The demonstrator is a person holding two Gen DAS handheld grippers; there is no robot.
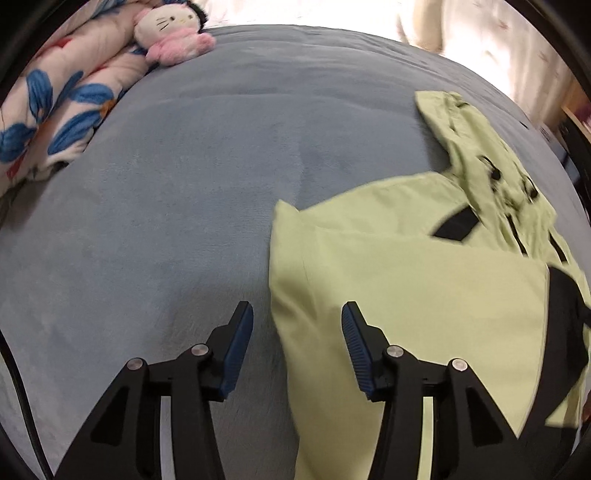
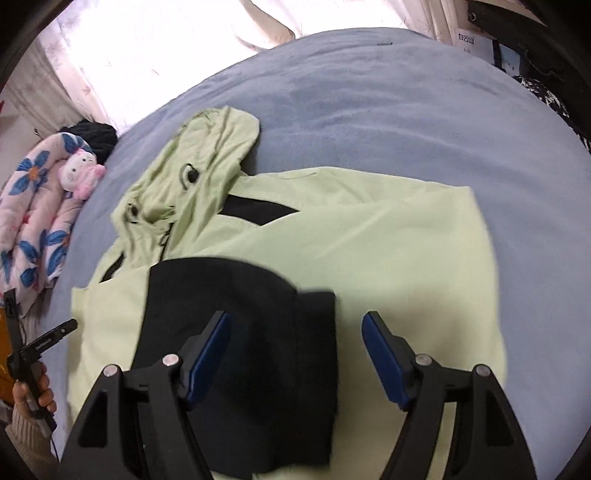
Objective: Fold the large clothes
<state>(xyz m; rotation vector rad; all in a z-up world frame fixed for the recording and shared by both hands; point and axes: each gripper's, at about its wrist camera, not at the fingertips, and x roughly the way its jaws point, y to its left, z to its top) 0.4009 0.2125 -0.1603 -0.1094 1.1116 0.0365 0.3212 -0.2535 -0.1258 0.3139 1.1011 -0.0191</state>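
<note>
A light green hooded jacket [image 1: 406,280] with black panels lies spread on the blue-grey bed cover [image 1: 184,184]. Its hood [image 2: 207,155] is crumpled at the far end. My left gripper [image 1: 297,314] is open above the jacket's left folded edge, with no cloth pinched between its pads. A black folded part of the jacket [image 2: 266,350] lies on the green body [image 2: 388,251]. Over it hovers my right gripper [image 2: 295,321], also open, its pads apart from the cloth. A hand [image 2: 33,395] at the lower left of the right wrist view holds the left gripper.
A floral quilt [image 1: 55,110] and a pink-and-white plush toy [image 1: 170,33] lie along the bed's left side. Pale curtains [image 2: 147,44] hang beyond the far edge. Bare bed cover [image 2: 406,92] stretches past the jacket to the right.
</note>
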